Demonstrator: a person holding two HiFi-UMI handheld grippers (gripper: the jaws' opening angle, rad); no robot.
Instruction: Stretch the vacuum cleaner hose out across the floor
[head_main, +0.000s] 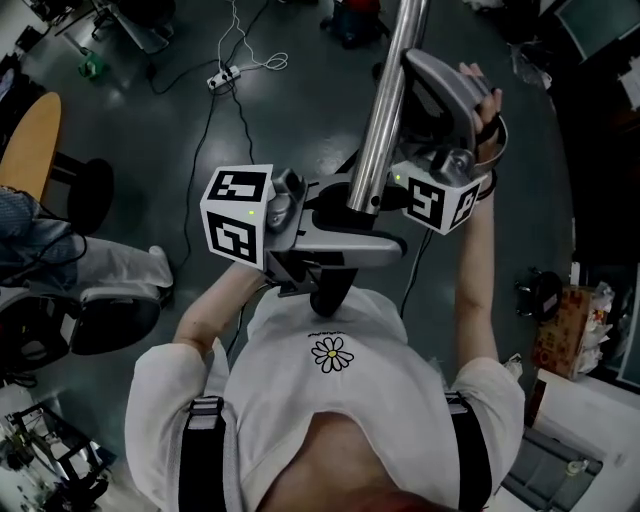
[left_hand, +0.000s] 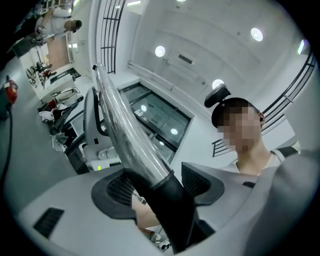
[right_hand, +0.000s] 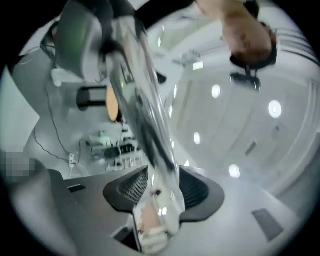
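- I hold the vacuum cleaner tube in front of my chest, with both grippers on it. It slants away from me over the dark floor.
- My left gripper is clamped on the near end. Its fingers press on the black cuff, where the shiny metal meets the dark sleeve.
- My right gripper sits farther up the tube. The tube passes between its fingers, which stand apart. The right gripper view is smeared, but I read them as slack around it, not biting.
- In the head view the left gripper is nearer to me and the right gripper is farther off and to the right.
- I judge the task barely begun. The rigid end is lifted, but I see no length of hose laid out along the floor.
- The hose itself is mostly hidden under my arms and the tube, so I cannot tell how it lies.
- What is left, as I judge it, is to carry this end away from the machine until the hose runs straight, then set it down.
- A white power strip and its cable lie far left and may be in the way.
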